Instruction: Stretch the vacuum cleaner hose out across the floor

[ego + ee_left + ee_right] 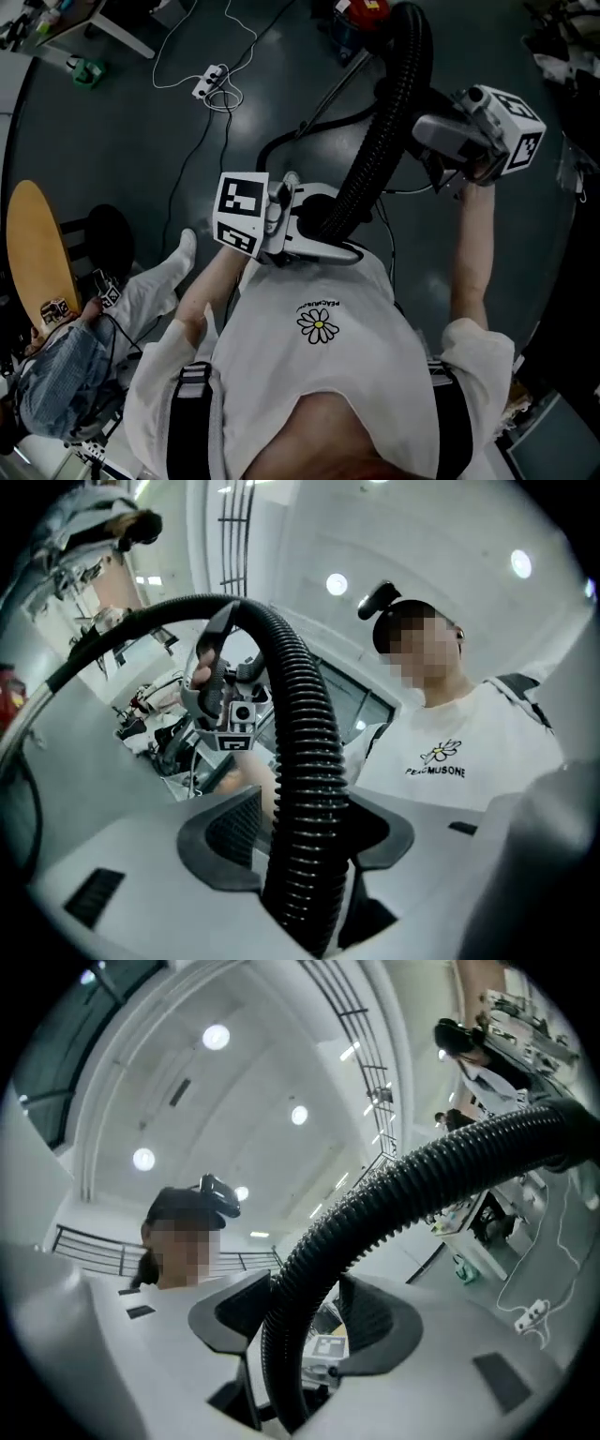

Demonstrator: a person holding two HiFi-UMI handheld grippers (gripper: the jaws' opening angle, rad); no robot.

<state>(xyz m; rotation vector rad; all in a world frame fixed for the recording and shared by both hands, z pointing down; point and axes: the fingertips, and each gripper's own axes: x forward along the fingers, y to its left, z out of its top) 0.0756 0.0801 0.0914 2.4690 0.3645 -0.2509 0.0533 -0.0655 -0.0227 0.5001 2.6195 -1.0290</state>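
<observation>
Black ribbed hose (389, 122) arches from centre frame to the top, above the floor (141, 131), clamped by both left gripper (314, 230) and right gripper (427, 141). Risk: a sharp pull apart could slip it from the pads.

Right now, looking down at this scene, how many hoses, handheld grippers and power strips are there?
Black ribbed hose: 1
Handheld grippers: 2 (left gripper, right gripper, each closed on the hose)
White power strip on the floor: 1
Total: 4
</observation>
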